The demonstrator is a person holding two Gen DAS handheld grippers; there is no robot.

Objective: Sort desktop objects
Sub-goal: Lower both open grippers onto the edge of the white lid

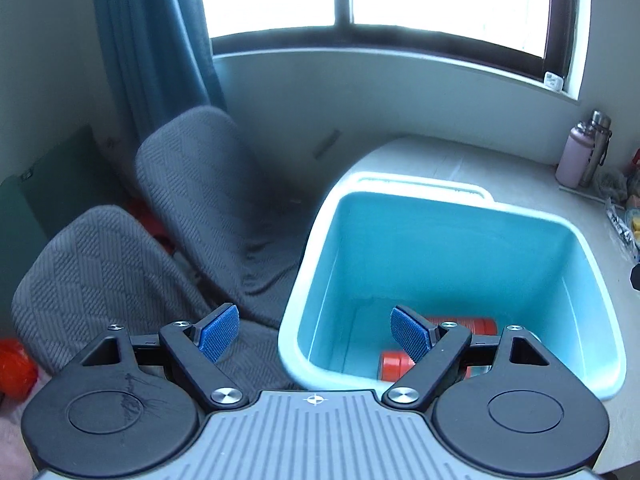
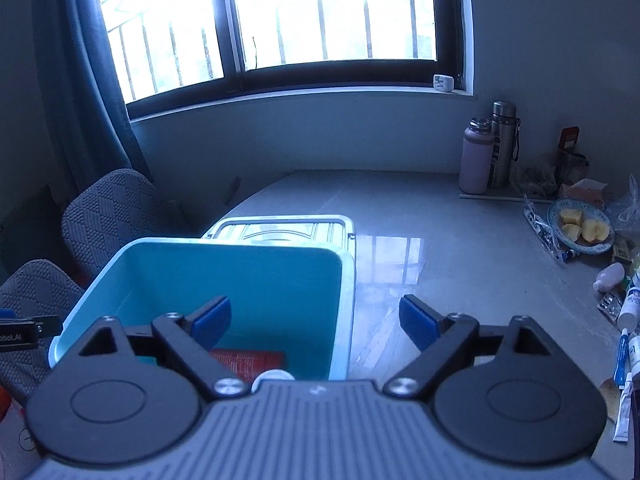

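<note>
Both empty: left gripper (image 1: 316,334) and right gripper (image 2: 316,322) spread wide above blue bin (image 2: 346,280). Right of counter (image 2: 440,240), small tubes (image 2: 624,404) and bottles (image 2: 609,277): probably light, slick, best pinched mid-body.

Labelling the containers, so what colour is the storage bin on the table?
Light blue; the storage bin shows best in the left wrist view.

The bin (image 2: 240,280) sits at the table's (image 2: 420,220) left edge, cans (image 1: 464,326) inside, chairs (image 1: 200,184) left of it.

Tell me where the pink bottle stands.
In the right wrist view the pink bottle stands upright at the table's far right, under the window sill, close beside the steel flask.
</note>
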